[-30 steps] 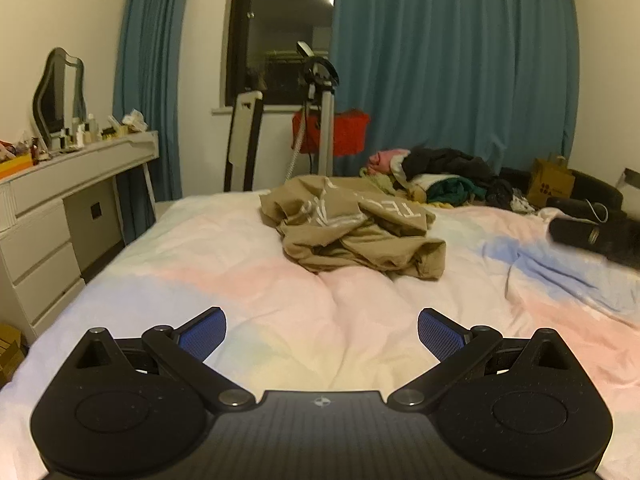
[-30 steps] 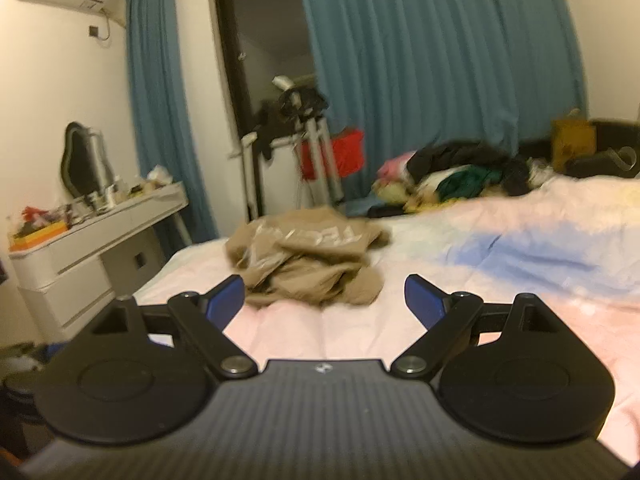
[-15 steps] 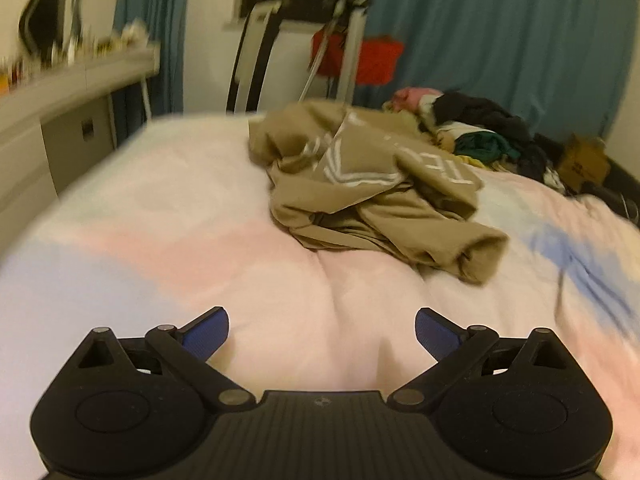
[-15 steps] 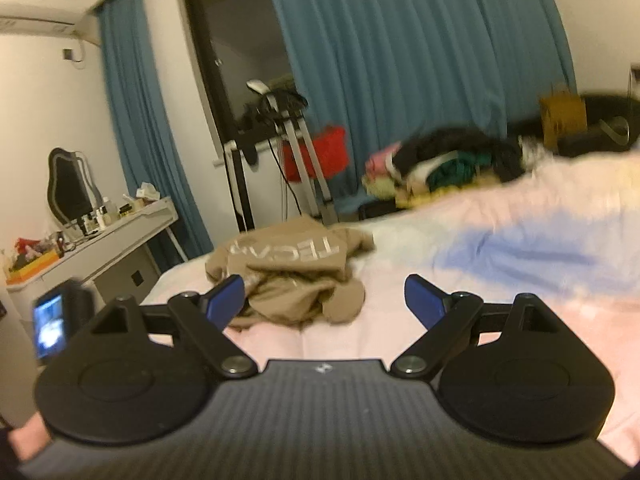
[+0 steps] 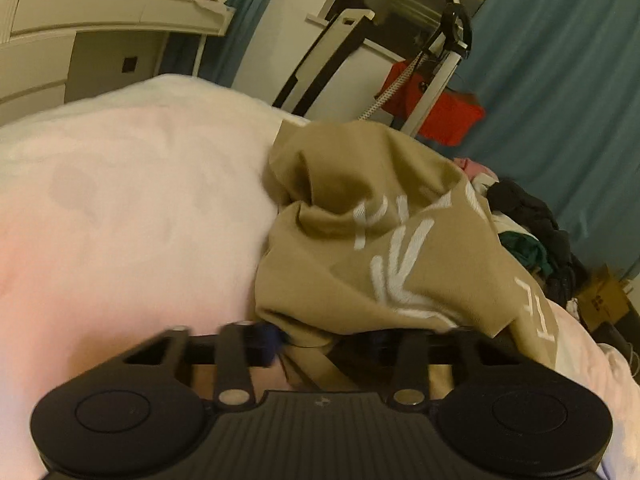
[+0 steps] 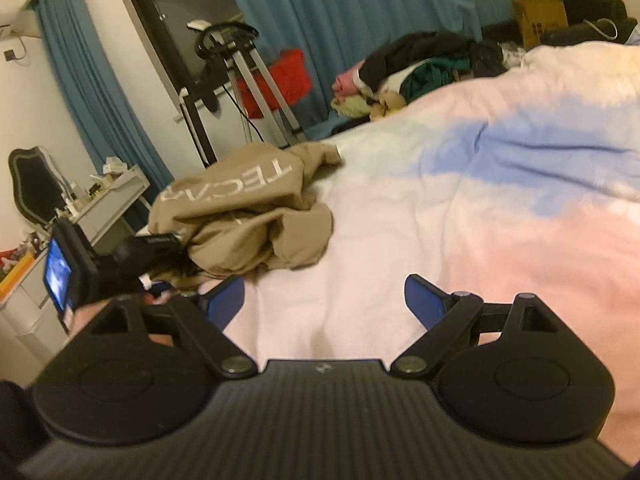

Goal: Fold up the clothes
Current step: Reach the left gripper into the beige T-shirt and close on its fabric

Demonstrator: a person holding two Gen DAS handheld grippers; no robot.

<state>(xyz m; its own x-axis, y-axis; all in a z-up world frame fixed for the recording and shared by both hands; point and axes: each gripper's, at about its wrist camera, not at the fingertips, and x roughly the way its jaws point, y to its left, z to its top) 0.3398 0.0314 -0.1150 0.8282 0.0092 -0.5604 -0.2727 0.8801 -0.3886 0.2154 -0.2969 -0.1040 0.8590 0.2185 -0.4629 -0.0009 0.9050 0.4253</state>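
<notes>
Left wrist view: we see the left gripper [image 5: 324, 340], wide open over bare bedding 1 second ago, now pushed up against the near hem of the tan garment [image 5: 384, 248]. Its jaws are closing with a fold of that cloth between them; whether the pads already pinch it we cannot tell, since the cloth hides them. The garment is a soft, matte knit with white printed lettering, heaped in loose rounded folds near the left edge of the bed [image 5: 120, 208], whose cover is a smooth, lightly wrinkled pastel fabric. We judge this the first grasp, with no fold yet made.

Right wrist view: the right gripper [image 6: 324, 300] has dropped lower toward the cover but stands wide open and empty, its 2 blue pads apart over bare pink bedding. The garment lies beyond and to its left, not touching it. The left gripper's black body meets the heap's near side. A dark clothes pile [image 6: 424, 64] sits past the bed's far edge.
</notes>
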